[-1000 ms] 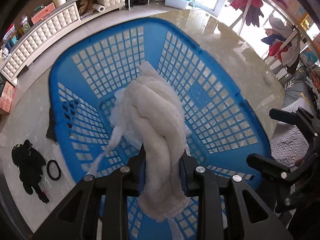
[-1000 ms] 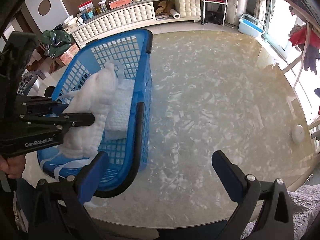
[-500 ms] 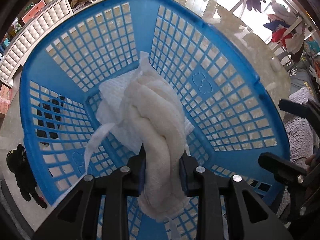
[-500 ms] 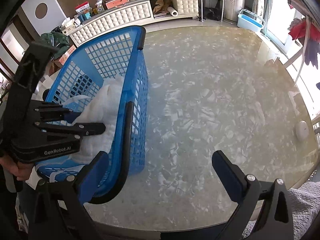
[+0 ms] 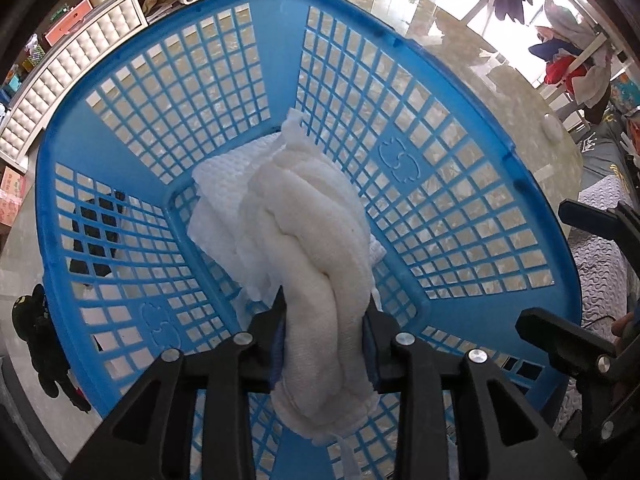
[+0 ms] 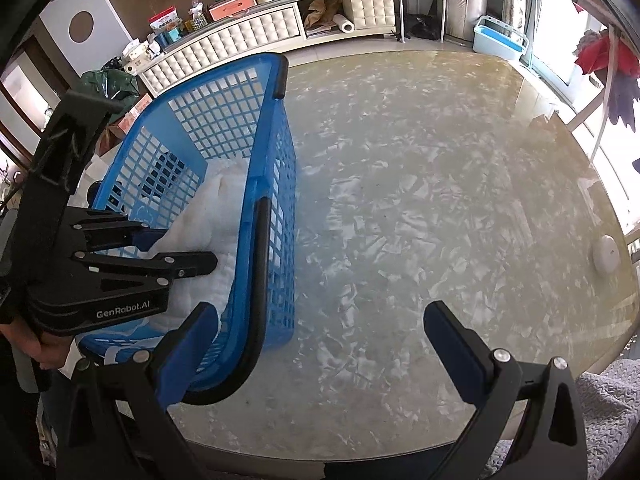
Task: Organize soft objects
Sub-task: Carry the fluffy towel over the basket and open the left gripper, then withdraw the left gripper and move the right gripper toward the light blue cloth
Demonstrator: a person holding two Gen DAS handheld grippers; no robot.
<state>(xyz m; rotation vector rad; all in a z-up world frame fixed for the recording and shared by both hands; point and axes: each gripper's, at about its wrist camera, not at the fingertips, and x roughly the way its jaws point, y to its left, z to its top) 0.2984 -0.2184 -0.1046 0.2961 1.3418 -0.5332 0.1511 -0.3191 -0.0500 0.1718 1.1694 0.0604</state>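
My left gripper (image 5: pixel 324 312) is shut on a twisted white towel (image 5: pixel 316 248) and holds it down inside a blue plastic laundry basket (image 5: pixel 452 208). The towel's far end rests on a flat white cloth (image 5: pixel 224 196) on the basket floor. In the right wrist view the left gripper (image 6: pixel 188 248) and the towel (image 6: pixel 208 216) show inside the basket (image 6: pixel 276 216), which has a black handle (image 6: pixel 256 300) on its near rim. My right gripper (image 6: pixel 320 344) is open and empty above the table, just right of the basket.
The basket stands on a glossy marble table (image 6: pixel 420 200). A small white round disc (image 6: pixel 606 256) lies near the table's right edge. A black soft toy (image 5: pixel 36 320) lies left of the basket. A grey textured cloth (image 6: pixel 608 408) sits at the near right corner.
My left gripper has gone lower into the basket with the towel, whose end now rests on the flat cloth. My right gripper has kept its place and stayed open.
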